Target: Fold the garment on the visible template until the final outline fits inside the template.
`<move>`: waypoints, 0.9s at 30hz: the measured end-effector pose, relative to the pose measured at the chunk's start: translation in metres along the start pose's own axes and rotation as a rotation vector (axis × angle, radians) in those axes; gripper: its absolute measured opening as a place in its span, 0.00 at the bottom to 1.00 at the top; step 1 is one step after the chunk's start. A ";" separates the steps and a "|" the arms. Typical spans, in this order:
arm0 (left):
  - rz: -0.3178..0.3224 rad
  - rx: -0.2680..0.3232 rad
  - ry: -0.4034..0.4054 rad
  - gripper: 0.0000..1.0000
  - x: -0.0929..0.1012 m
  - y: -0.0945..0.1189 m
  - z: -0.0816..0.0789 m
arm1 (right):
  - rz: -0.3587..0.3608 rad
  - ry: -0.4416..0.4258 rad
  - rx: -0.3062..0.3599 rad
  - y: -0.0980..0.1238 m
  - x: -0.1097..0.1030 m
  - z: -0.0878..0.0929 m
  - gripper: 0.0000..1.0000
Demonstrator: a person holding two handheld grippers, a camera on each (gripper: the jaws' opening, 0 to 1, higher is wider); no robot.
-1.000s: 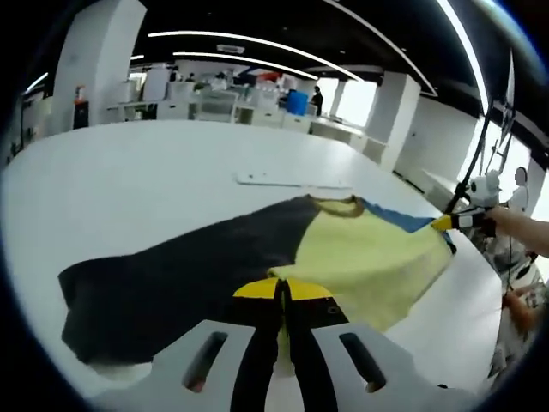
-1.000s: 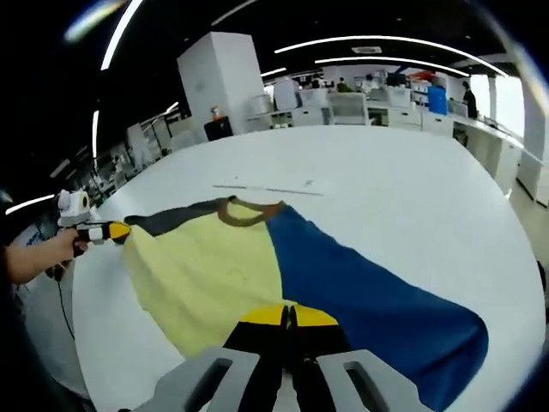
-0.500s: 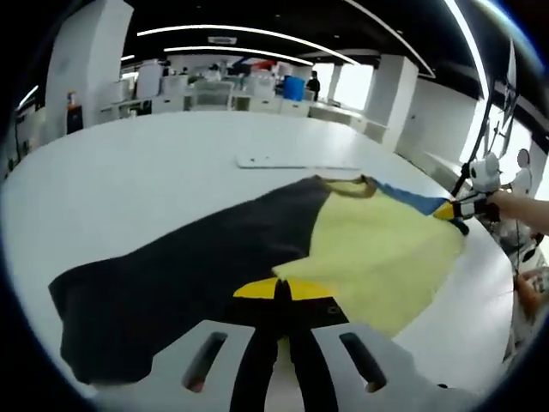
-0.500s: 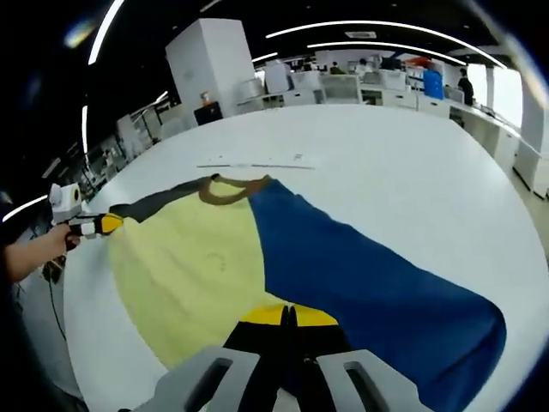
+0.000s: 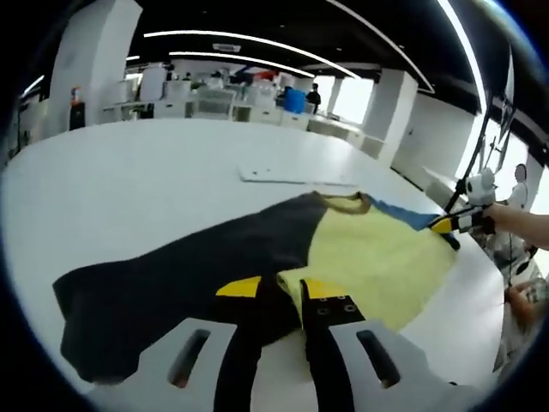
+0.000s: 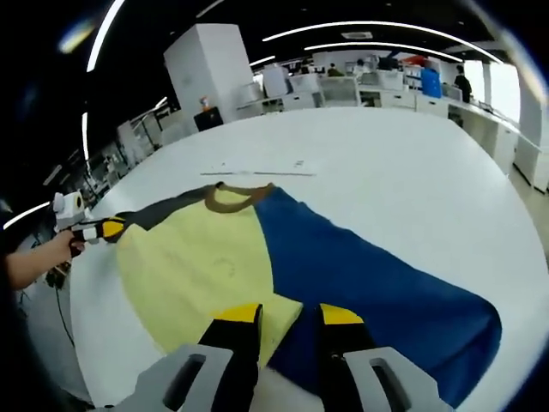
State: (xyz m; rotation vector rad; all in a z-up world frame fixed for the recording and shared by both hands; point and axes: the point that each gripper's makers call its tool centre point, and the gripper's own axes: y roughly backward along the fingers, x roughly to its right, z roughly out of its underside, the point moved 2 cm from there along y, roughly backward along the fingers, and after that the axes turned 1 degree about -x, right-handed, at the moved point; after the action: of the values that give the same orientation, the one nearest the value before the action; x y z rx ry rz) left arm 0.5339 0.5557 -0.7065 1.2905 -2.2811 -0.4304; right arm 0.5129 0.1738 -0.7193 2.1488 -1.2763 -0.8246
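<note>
Between both sets of open, empty fingers [image 5: 279, 287] [image 6: 289, 314] lies the shirt [image 6: 283, 257]; a sloppy regrasp on the desk [image 5: 129, 180] could bunch it past the template.

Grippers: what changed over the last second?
Both let go. The left gripper and right gripper, shut on the shirt's near edge earlier, now stand open with the cloth lying between the jaws. The shirt stays spread flat on the white table, collar at the far side.

Open-plan office: white pillar [image 6: 212, 60], ceiling light strips [image 5: 257, 43], distant desks [image 6: 360, 90], bright windows [image 5: 353, 99].
</note>
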 end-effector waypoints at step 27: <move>0.074 -0.130 -0.064 0.28 0.028 0.020 0.042 | -0.053 0.071 -0.103 0.021 -0.029 0.045 0.40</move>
State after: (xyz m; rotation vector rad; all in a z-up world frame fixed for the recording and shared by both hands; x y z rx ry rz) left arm 0.4842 0.5437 -0.7247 1.1396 -2.3031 -0.5912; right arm 0.4573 0.1850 -0.7290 2.1189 -1.1213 -0.8104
